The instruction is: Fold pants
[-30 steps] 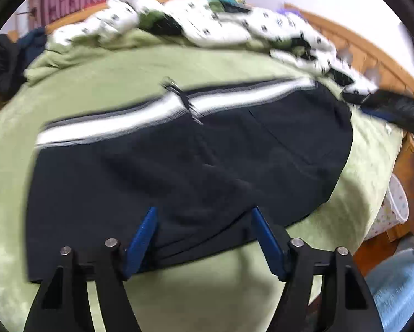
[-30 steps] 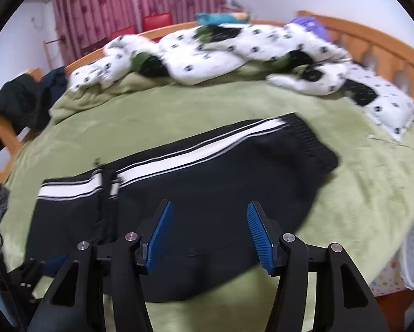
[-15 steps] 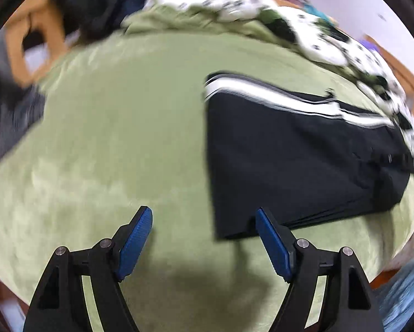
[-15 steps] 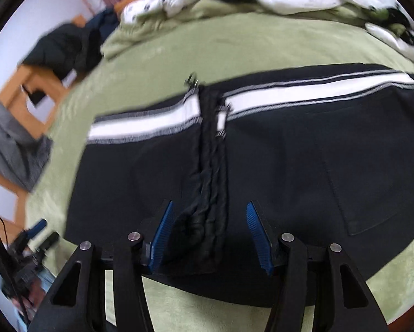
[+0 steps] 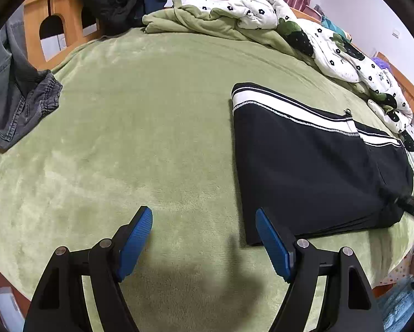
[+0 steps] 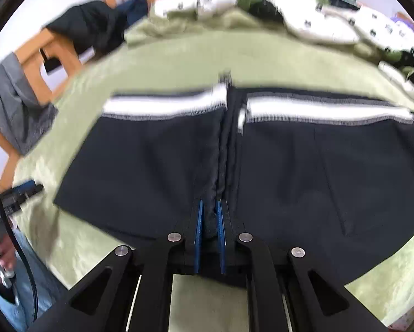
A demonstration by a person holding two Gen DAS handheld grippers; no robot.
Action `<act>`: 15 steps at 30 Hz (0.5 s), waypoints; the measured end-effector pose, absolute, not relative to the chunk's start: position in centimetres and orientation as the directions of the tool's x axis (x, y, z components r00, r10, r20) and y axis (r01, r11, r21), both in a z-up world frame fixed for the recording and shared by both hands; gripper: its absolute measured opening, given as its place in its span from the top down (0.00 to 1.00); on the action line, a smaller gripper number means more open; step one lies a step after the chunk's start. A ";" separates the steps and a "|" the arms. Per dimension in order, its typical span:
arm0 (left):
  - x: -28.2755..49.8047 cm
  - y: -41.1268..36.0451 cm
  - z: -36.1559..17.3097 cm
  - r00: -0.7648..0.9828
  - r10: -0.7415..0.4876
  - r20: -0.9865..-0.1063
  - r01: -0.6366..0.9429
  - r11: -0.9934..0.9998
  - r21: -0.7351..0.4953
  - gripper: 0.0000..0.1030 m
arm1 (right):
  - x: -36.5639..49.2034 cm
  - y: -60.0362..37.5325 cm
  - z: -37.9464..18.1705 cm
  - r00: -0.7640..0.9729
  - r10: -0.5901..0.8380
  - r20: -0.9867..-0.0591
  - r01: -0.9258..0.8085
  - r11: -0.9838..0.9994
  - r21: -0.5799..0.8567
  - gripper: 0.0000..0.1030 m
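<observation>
Right claw point(image 6: 209, 221) pinched on black pants point(image 6: 289, 171) — left claw point(image 5: 204, 232) wide over green blanket point(image 5: 140, 127).

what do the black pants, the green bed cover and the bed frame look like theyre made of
Black pants: soft matte knit, probably jersey or fleece; no sheen, white woven side stripe.
Green bed cover: plush fleece, judging by its fuzzy nap with brushed light and dark patches.
Bed frame: wood, orange-brown with a smooth, likely varnished finish.
</observation>
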State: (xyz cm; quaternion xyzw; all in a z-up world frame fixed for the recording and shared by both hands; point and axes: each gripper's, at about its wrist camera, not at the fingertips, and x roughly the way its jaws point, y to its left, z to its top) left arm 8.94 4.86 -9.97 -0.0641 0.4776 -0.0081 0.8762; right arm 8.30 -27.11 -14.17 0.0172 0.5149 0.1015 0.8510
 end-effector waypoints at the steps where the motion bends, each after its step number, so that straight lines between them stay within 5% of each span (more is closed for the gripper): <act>1: 9.1 4.9 -10.1 0.534 -0.083 -0.841 -0.047 0.991 -0.128 0.27 | 8.4 -26.4 -14.5 0.436 0.172 -0.884 -0.183 0.978 0.100 0.87; 3: 9.1 5.0 -10.3 0.527 -0.087 -0.845 -0.049 0.990 -0.132 0.27 | 8.3 -25.5 -13.6 0.482 0.155 -0.862 -0.223 0.973 0.051 0.86; 7: 9.1 5.1 -10.4 0.532 -0.080 -0.843 -0.054 0.990 -0.128 0.27 | 9.5 -25.6 -12.4 0.537 0.166 -0.827 -0.214 0.975 0.057 0.57; 9: 9.3 5.1 -10.7 0.523 -0.077 -0.849 -0.056 0.991 -0.125 0.27 | 11.2 -25.4 -12.9 0.534 0.125 -0.836 -0.171 0.985 0.038 0.57; 10: 9.3 5.0 -10.9 0.517 -0.074 -0.853 -0.058 0.991 -0.121 0.27 | 12.0 -25.3 -13.5 0.524 0.108 -0.845 -0.152 0.988 0.032 0.58; 13: 9.3 4.8 -11.2 0.511 -0.091 -0.855 -0.037 0.991 -0.128 0.27 | 13.9 -24.8 -15.6 0.482 0.039 -0.875 -0.120 0.993 -0.022 0.88; 15: 9.1 4.5 -11.2 0.507 -0.134 -0.852 0.001 0.988 -0.155 0.27 | 13.6 -24.8 -15.3 0.508 0.024 -0.861 -0.124 0.991 -0.045 0.89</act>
